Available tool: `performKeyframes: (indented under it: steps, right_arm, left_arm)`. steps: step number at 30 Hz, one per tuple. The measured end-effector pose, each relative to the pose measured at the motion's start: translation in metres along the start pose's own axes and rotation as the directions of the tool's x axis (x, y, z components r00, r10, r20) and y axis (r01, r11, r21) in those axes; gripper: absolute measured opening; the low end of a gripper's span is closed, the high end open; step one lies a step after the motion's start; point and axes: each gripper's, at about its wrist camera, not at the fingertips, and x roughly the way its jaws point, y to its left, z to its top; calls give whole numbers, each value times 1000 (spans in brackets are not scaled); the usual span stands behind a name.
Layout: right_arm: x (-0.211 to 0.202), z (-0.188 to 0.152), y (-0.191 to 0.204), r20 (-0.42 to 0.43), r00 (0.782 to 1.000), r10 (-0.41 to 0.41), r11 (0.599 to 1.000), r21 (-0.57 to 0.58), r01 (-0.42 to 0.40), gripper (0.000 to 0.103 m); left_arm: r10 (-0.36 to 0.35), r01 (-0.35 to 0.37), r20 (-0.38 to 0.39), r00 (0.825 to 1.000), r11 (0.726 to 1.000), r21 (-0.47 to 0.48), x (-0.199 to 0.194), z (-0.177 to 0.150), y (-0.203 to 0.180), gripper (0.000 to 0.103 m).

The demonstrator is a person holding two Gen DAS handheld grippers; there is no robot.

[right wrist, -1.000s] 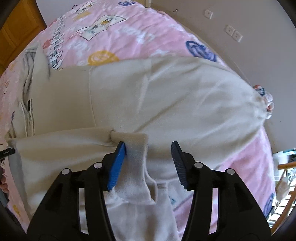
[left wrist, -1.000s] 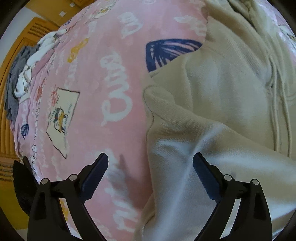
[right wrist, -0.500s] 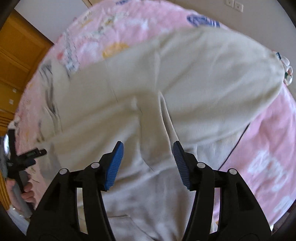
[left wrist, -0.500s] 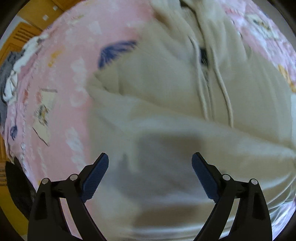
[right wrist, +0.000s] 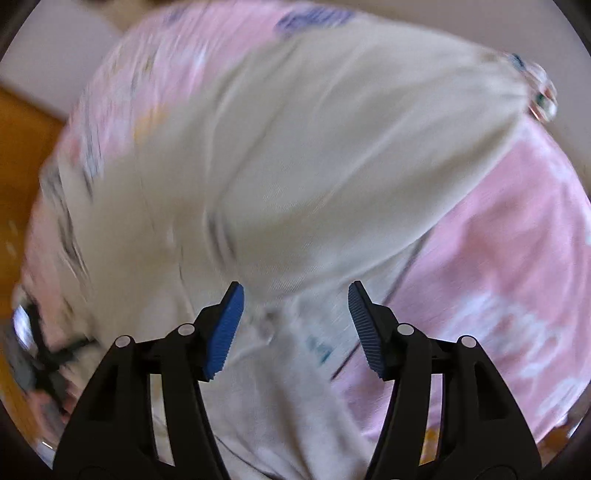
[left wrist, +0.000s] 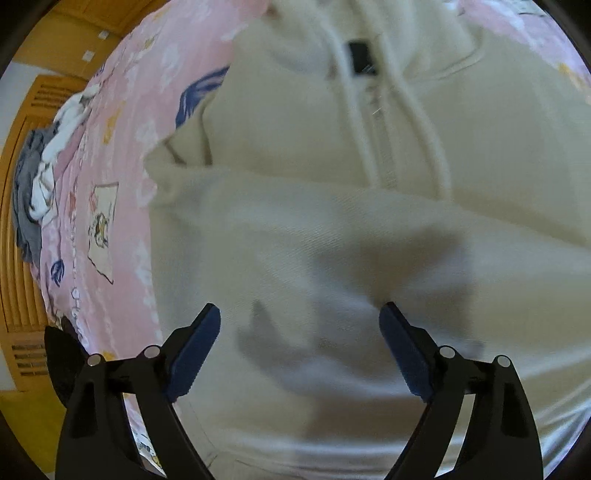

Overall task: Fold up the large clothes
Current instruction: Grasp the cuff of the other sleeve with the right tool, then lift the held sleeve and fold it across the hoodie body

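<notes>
A cream zip hoodie (left wrist: 332,240) lies flat on a pink printed bedspread (left wrist: 122,155). One sleeve (left wrist: 369,221) is folded across its chest, below the drawstrings (left wrist: 424,122). My left gripper (left wrist: 299,308) hovers over that sleeve, its jaws wide and closing a little, with nothing between them. In the blurred right wrist view, my right gripper (right wrist: 295,286) hangs over the hoodie (right wrist: 314,155) near its lower edge. Its jaws are opening and the pads (right wrist: 225,325) press on no cloth.
A heap of grey and white clothes (left wrist: 40,173) lies at the bed's left edge against orange wooden slats (left wrist: 18,295). Bare bedspread (right wrist: 498,258) shows to the right of the hoodie. A pale wall (right wrist: 480,22) stands behind the bed.
The left gripper has slid from the bedspread onto the hoodie's chest. The right gripper has let go of the sleeve cuff, rolled and shifted toward the hoodie's edge.
</notes>
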Motion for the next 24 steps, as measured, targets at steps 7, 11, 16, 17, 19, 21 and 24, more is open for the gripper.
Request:
performKeyframes:
  steps: [7,11,16,17,19,21,24]
  right_arm:
    - [-43,92,-128,130,991,38,937,341,-80,62]
    - [-43,131,-191,173,983,68,867,477,-144,62]
    - [-11,163,-234,139,985,99,805,571,-161,62]
    - [-6,166,-241,134,986,103,791,589,-163,62]
    - [4,176,-259,119,988,99,763,628,-152,62]
    - [13,183,-276,114,989,99,737,659,-150,62]
    - [26,188,-291,104,987,121,714,682,-160,62]
  left_arm:
    - [-168,166,63,984,985,34,-63,11,-70,86]
    - [-261,257,55,964,964,72,-89,9,-119,86]
    - [-322,314,23,946,935,165,-107,-6,-181,86]
    - [-319,310,22,947,933,183,-110,-10,-191,86]
    - [-314,303,17,949,929,212,-110,-17,-205,86]
    - [-309,301,-2,951,925,233,-108,-24,-219,86]
    - [-296,295,-34,955,927,231,-97,-30,-224,86]
